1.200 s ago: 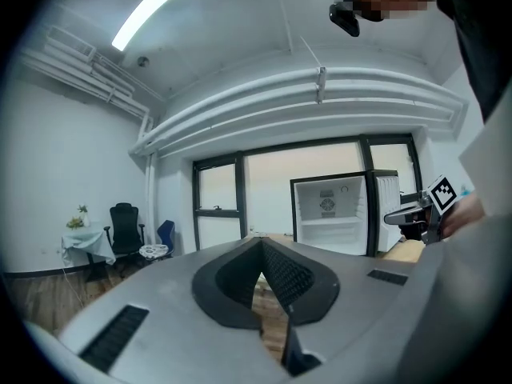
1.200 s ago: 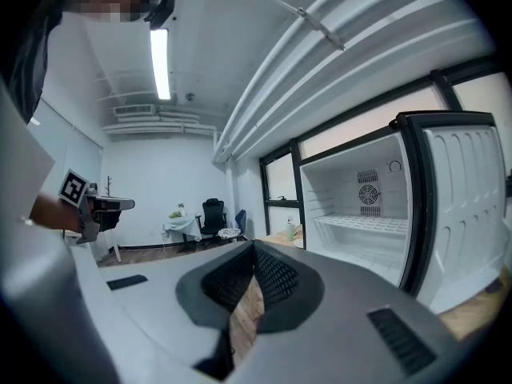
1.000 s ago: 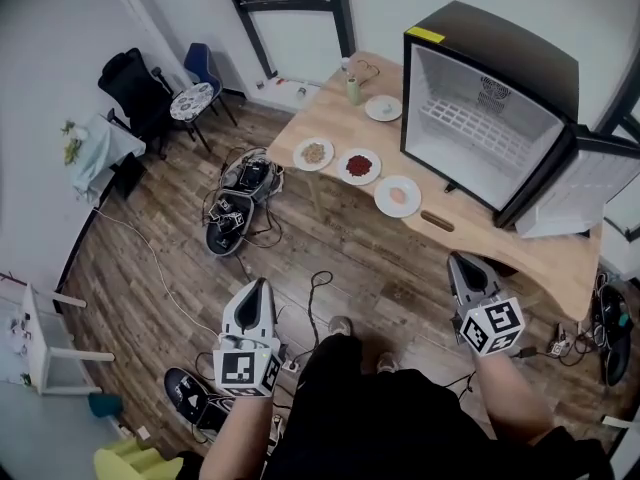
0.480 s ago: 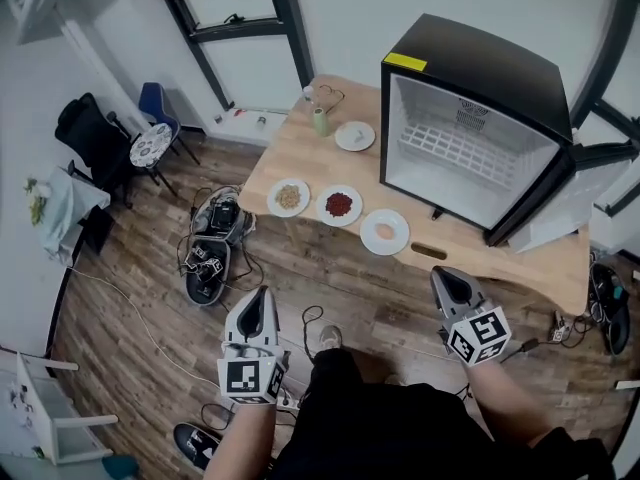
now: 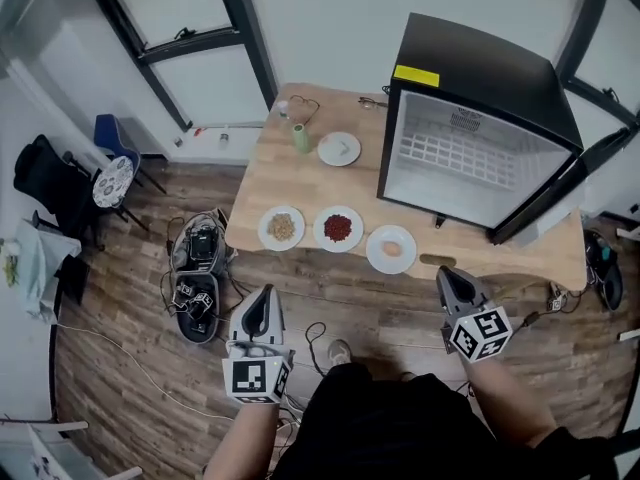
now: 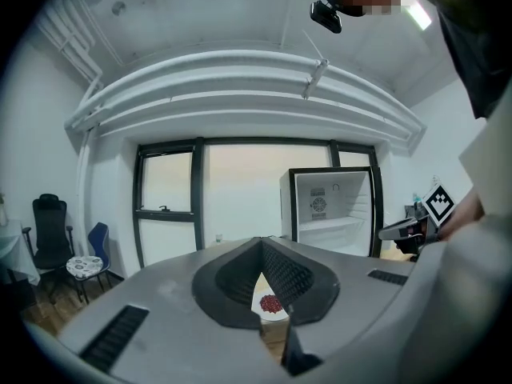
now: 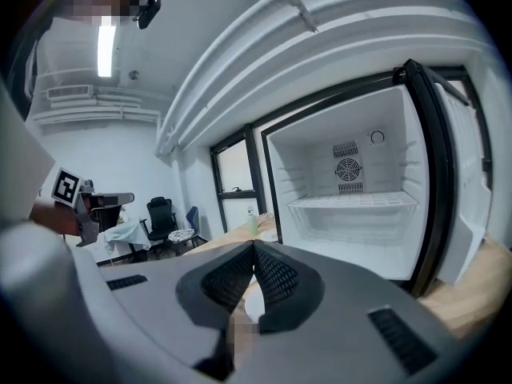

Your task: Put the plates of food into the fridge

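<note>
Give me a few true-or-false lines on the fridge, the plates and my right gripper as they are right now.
The fridge stands open with bare shelves. True.
One plate is already inside the fridge. False: all four are on the table, including the back plate.
The plate of red food lies between the plate of beige food and the plate with an orange lump. True.
The right gripper holds a plate. False: it is shut on nothing.
</note>
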`<state>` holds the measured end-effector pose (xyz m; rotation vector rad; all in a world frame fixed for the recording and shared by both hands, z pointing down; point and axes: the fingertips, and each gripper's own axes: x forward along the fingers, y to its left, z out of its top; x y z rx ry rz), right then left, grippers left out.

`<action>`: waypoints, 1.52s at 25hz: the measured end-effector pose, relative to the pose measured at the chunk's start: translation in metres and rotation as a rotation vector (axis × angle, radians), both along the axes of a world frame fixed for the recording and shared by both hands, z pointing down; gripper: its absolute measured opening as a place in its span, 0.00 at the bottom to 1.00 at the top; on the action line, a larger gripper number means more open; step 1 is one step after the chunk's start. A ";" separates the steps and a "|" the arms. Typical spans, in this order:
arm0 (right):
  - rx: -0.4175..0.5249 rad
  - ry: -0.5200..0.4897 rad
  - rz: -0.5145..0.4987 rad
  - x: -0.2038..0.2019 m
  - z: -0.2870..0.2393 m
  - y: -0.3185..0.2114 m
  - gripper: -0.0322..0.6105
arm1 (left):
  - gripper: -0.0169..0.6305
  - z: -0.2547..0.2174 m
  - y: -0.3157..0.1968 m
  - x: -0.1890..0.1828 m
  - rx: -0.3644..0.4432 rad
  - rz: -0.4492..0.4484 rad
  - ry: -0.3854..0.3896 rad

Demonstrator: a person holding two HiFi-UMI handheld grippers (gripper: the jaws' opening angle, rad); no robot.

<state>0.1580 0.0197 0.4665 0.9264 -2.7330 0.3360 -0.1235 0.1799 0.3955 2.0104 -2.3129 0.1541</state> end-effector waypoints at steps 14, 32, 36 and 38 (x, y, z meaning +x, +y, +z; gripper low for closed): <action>-0.055 0.016 0.113 -0.055 0.043 -0.004 0.08 | 0.03 0.014 -0.081 -0.037 0.024 0.204 0.015; -0.425 -0.104 0.272 -0.053 0.190 -0.007 0.09 | 0.03 0.057 -0.160 -0.025 -0.090 0.293 -0.007; -0.525 -0.213 0.304 -0.059 0.211 -0.011 0.27 | 0.03 0.070 -0.164 -0.016 -0.114 0.329 -0.042; -0.585 -0.260 0.348 -0.061 0.223 -0.013 0.28 | 0.03 0.076 -0.165 -0.013 -0.131 0.340 -0.038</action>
